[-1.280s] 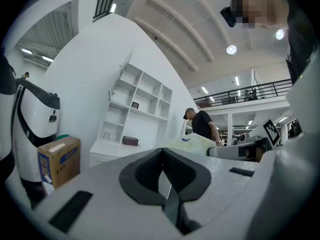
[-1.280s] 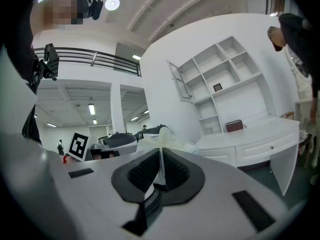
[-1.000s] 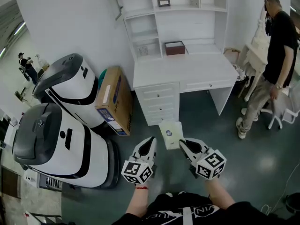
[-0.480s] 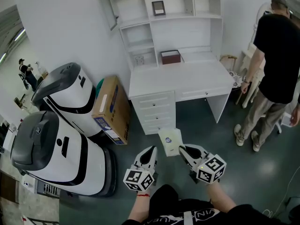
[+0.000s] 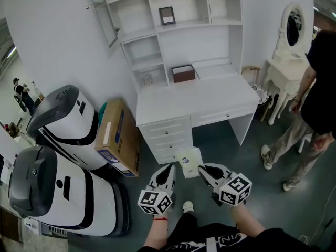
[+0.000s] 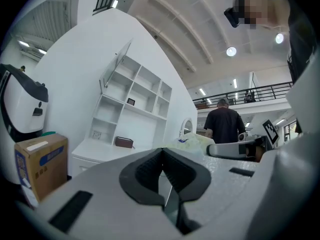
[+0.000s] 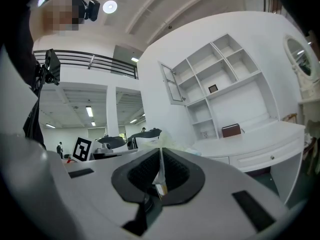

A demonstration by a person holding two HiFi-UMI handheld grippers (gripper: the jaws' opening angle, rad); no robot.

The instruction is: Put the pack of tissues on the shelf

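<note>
Pinching only thin wrapper edge of pack of tissues (image 5: 190, 161), right gripper (image 5: 202, 170) clenched. Left gripper (image 5: 167, 170) closed, empty, just beside. Risk: film slips or tears reaching shelf (image 5: 199, 21) far ahead, and pack drops.

The pack of tissues (image 5: 189, 161) is up in the air: a pale, flat, squarish packet with a round blue mark on its face, pinched by one thin edge in the right gripper (image 5: 201, 168). It hangs low, well apart from the white shelf (image 5: 173, 1) and its open compartments.
</note>
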